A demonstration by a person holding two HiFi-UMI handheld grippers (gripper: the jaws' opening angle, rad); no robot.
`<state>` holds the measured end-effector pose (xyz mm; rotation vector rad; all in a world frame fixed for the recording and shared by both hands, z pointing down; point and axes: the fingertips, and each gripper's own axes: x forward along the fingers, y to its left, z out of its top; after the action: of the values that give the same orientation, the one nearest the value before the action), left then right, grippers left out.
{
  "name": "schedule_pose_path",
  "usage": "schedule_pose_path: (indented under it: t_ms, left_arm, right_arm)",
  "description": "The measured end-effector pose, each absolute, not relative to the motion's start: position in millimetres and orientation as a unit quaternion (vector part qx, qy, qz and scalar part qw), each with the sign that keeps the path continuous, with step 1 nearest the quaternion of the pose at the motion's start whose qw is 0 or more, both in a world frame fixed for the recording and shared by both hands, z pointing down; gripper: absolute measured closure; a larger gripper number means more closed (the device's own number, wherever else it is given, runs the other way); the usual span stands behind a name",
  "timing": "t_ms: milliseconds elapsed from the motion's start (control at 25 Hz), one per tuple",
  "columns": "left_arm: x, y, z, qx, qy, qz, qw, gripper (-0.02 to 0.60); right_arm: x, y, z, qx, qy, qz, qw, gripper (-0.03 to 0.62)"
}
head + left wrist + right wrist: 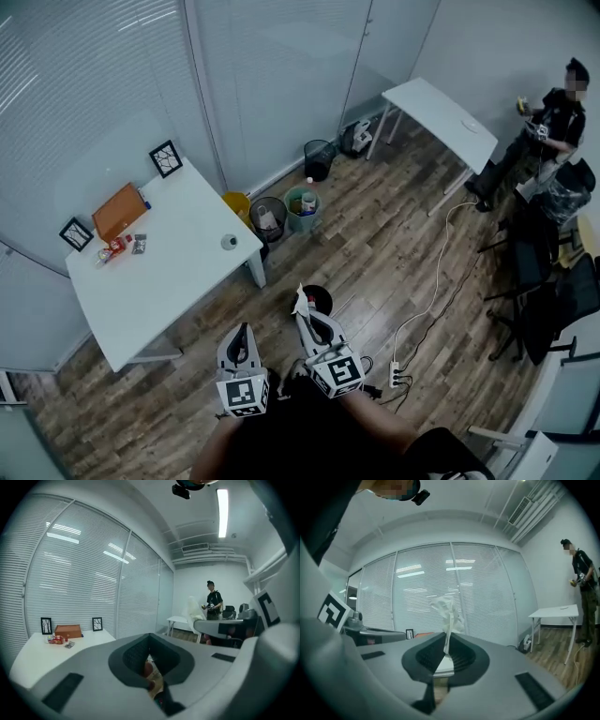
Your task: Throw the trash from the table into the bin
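We see a large white rectangular table [178, 281] at the left, still bearing a flat brown box [119, 211] and a red packet [112, 248]; beyond its far right corner stand four bins: a yellow bin [236, 203] whose contents we cannot make out, a dark mesh bin [268, 220] with white paper in it, a green bin [301, 208] with mixed rubbish, and, farther off, a black mesh bin [319, 157]; near us, the right gripper [444, 656] is clamped on a crumpled white tissue [447, 613], well apart from every bin; the left gripper [149, 660] has its jaws together, and we see nothing held.
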<state>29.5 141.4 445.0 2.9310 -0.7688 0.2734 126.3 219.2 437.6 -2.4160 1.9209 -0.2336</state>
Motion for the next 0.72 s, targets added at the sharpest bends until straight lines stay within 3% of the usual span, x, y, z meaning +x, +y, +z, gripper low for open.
schedule_pose_path:
  t_ms: [400,720]
  left_arm:
    - [133.8,137.5,471.0,0.981,-0.148,0.122,0.038,0.583]
    - [225.3,112.6,521.1,0.984,-0.079,0.153,0.040,0.583]
  right_arm:
    - [219.1,255.1,499.3,-0.852,0.504,-0.141,0.022,0.574]
    - [282.1,244.5,622.2,-0.865,0.427,-0.264,-0.009,0.574]
